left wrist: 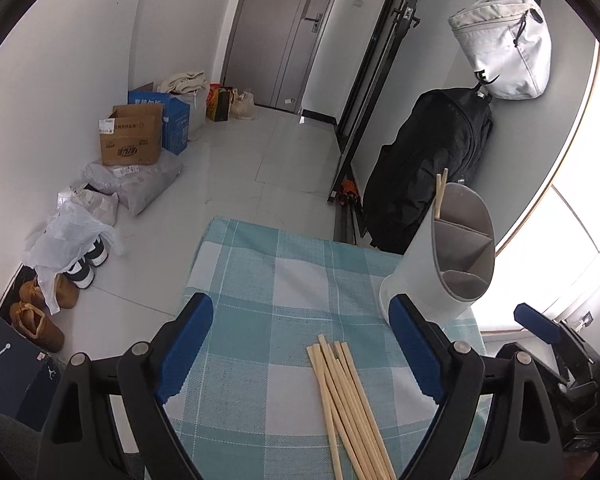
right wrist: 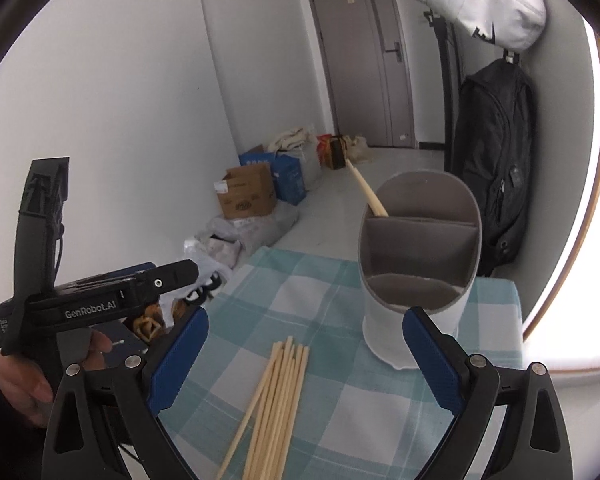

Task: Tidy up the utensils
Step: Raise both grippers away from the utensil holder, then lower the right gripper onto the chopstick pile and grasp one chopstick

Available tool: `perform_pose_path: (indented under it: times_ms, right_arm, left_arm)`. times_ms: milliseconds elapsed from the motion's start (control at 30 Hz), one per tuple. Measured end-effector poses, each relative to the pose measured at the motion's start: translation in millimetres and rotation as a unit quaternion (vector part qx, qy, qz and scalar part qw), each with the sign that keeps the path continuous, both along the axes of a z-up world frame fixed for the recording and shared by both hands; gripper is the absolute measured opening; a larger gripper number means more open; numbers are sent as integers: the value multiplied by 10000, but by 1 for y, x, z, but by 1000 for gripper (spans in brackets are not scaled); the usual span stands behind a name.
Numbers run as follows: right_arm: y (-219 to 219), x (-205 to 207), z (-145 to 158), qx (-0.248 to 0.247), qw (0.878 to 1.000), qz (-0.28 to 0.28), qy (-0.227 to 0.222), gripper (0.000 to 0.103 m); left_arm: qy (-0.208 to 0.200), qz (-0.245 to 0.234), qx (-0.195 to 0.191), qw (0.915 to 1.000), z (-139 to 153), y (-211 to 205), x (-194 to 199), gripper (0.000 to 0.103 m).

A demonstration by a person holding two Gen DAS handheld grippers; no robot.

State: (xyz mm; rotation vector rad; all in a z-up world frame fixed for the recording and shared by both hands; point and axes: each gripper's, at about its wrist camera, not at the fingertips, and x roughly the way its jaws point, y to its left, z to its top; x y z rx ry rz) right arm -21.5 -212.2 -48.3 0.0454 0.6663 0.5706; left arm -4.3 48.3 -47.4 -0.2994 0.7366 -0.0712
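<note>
I am hovering both grippers over the checked surface (left wrist: 260, 280), left gripper (left wrist: 300, 352) and right gripper (right wrist: 306, 360) each with fingers spread and holding nothing, so either can drop onto the chopsticks (right wrist: 276, 396) lying bundled near me. The holder (right wrist: 416, 264) is standing at the far right, two sticks (left wrist: 440, 196) already leaning in its far compartment.

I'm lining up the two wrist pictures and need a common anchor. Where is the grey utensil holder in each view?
Left wrist: the utensil holder stands right of centre, just past the left claw's right finger.
Right wrist: the utensil holder stands right of centre, beyond the right claw.
Shared landmark: the loose chopsticks on the checked cloth.
</note>
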Motion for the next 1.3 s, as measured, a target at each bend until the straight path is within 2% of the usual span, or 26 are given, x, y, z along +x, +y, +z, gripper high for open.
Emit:
perform_pose_path:
  times_ms: [167,333,367,433,500,533,633,767,933,1300]
  right_arm:
    - [18,22,-27,-307,9973,99,665,98]
    - [42,40,-56,-760,9889,322,1233,88]
    - [48,44,-63,-870,9858,374,1384,83]
    - [56,51,-76,-1060,9802,442,1615,60]
    - [63,58,-87,-1264,9746,422,1798,55]
    - [65,60,-90,-1298,9736,419,1829,50]
    - [70,68,-97,-1460,9694,360,1942,46]
    - [74,76,-105,-1630,9627,361,2128,45]
    - [80,82,-109,-1903,9564,333,2190,35]
    - [104,87,-107,-2472,9479,330,1980,32]
  left_arm:
    - [316,266,-122,9991,-9,22,9,87]
    - [512,551,-374,9965,-17,41,14,87]
    - [543,580,-409,9960,-19,43,15,87]
    - [634,625,-535,9946,-22,48,15,87]
    - [712,644,-660,9932,-25,51,16,87]
    - [747,647,-692,9927,-25,52,16,87]
    - [773,650,-762,9920,-24,54,17,87]
    - [830,665,-824,9909,-25,58,19,87]
    - [979,692,-1074,9870,-28,66,18,87]
    - [1042,761,-1236,9839,-31,74,20,87]
